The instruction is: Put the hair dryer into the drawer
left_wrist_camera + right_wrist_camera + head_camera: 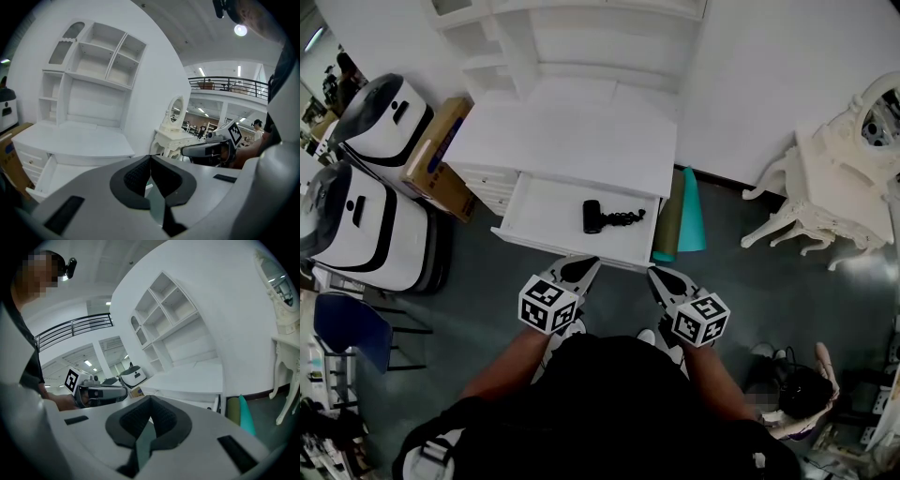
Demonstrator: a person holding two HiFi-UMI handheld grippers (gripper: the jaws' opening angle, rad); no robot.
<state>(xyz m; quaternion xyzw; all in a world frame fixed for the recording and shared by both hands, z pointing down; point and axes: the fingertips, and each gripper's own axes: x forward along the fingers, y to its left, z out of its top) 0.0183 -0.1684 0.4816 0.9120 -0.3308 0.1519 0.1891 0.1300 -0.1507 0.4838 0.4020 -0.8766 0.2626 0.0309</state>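
the black hair dryer (593, 217) lies inside the open drawer (542, 200), near its middle; its coiled cord (625, 218) trails toward the drawer's right end; the left gripper (584, 267) and right gripper (662, 277) hover just outside the drawer's front edge, each with jaws pressed together on nothing; rolled mats (681, 217) stand beside the drawer's right end

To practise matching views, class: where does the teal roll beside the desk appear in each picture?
Head view: teal roll right of the desk, centre-right.
Left gripper view: not in it.
Right gripper view: lower right, beside the desk.
Shared landmark: the white desk with shelves.
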